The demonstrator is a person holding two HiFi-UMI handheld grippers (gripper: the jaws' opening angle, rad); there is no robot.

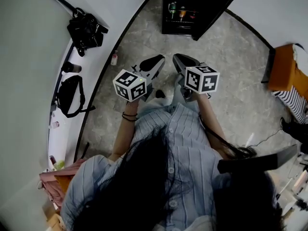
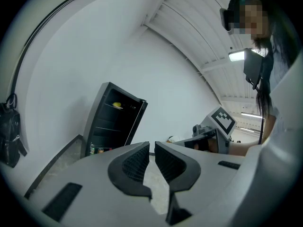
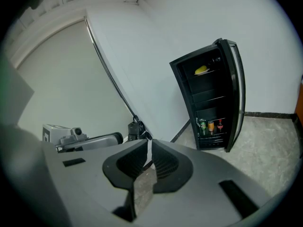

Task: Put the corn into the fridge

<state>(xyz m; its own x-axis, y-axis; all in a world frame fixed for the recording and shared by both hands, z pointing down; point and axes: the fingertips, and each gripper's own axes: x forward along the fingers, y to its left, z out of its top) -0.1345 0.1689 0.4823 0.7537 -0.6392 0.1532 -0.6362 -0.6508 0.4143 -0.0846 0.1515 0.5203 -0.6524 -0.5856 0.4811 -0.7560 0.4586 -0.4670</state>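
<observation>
The black fridge (image 1: 192, 8) stands open on the floor ahead of me, in the left gripper view (image 2: 111, 122) and in the right gripper view (image 3: 208, 103). A yellow corn (image 3: 201, 70) lies on its top shelf, seen also from the left (image 2: 117, 105). Both grippers hang side by side in the air, well short of the fridge. My left gripper (image 1: 156, 61) is shut with nothing between its fingers (image 2: 152, 145). My right gripper (image 1: 180, 60) is likewise shut and empty (image 3: 149, 143).
Drink cans (image 3: 210, 126) stand on the fridge's bottom shelf. Two black bags (image 1: 85, 30) (image 1: 71, 96) hang on the white wall at the left, with a small bottle (image 1: 114, 57) at its foot. An orange chair (image 1: 284, 69) is at the right.
</observation>
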